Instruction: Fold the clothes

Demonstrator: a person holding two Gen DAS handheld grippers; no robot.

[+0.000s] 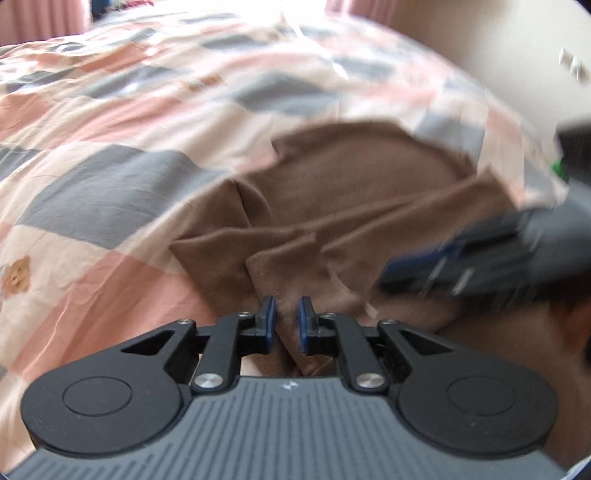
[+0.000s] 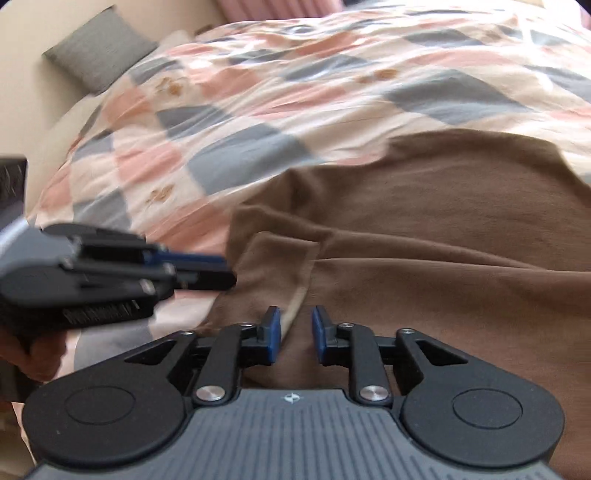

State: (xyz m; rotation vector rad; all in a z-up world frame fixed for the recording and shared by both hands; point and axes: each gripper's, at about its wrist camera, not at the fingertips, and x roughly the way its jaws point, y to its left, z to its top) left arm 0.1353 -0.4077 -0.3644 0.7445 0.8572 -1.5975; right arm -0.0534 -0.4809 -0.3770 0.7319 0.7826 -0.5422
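Observation:
A brown garment (image 1: 354, 192) lies rumpled on a checked pink, grey and cream bedspread (image 1: 122, 122). My left gripper (image 1: 287, 317) is nearly closed with a fold of the brown cloth between its blue pads (image 1: 269, 314). My right gripper (image 2: 296, 330) stands over the same brown garment (image 2: 443, 229) with a small gap between its pads (image 2: 274, 328); cloth lies in the gap, and a grip does not show. Each gripper appears blurred in the other's view: the right one in the left wrist view (image 1: 480, 258), the left one in the right wrist view (image 2: 122, 273).
The bedspread (image 2: 258, 92) covers the bed. A grey cushion (image 2: 99, 51) lies at the bed's far left corner against a cream wall. Pink curtains (image 2: 277, 7) hang at the back. A hand (image 2: 33, 350) holds the left gripper.

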